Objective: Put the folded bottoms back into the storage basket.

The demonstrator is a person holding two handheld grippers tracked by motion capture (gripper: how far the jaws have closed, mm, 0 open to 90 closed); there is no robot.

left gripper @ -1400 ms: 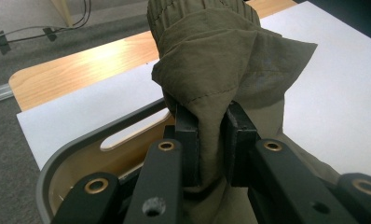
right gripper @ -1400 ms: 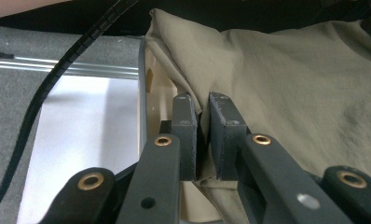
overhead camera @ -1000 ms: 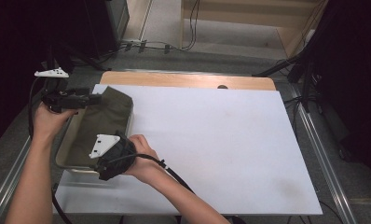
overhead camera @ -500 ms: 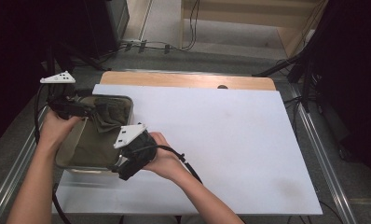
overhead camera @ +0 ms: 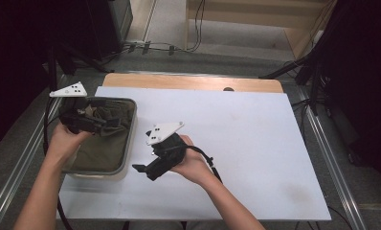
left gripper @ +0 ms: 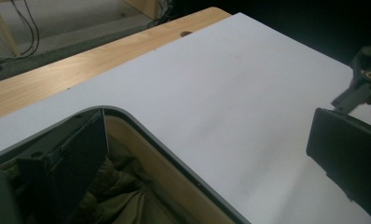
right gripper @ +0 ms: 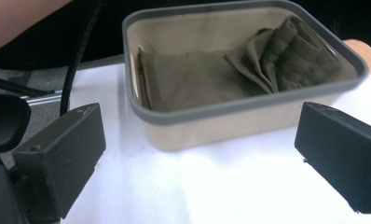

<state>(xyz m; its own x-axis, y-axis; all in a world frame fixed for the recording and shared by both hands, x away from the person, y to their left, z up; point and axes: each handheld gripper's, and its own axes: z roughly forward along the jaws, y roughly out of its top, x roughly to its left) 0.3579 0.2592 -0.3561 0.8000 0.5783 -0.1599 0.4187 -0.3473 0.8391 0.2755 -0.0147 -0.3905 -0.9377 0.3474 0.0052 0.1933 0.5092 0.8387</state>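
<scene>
A beige tub with a grey rim [overhead camera: 132, 129] stands at the table's left, and an olive-green cloth [overhead camera: 105, 146] lies crumpled inside it. My left gripper [overhead camera: 113, 120] hovers over the tub's far part, pointing right. Its jaws have just widened and stand open, holding nothing. In the left gripper view the jaws [left gripper: 209, 135] frame the tub's rim [left gripper: 174, 158] and the cloth [left gripper: 118, 186]. My right gripper [overhead camera: 141, 151] is just right of the tub, open after widening, aimed at it. Between its jaws [right gripper: 200, 130] I see the tub [right gripper: 244, 105] and the cloth [right gripper: 211, 79].
The white table top [overhead camera: 246, 143] extends far to the right of the tub. A wooden strip [overhead camera: 193, 81] runs along its far edge. Metal rails [overhead camera: 322, 143] flank the table. Cables [overhead camera: 160, 48] lie on the floor beyond.
The cloth, which was draped over the tub's top, has dropped inside. My right gripper has let go and pulled away to the right. My left gripper has released the cloth and shifted slightly.
</scene>
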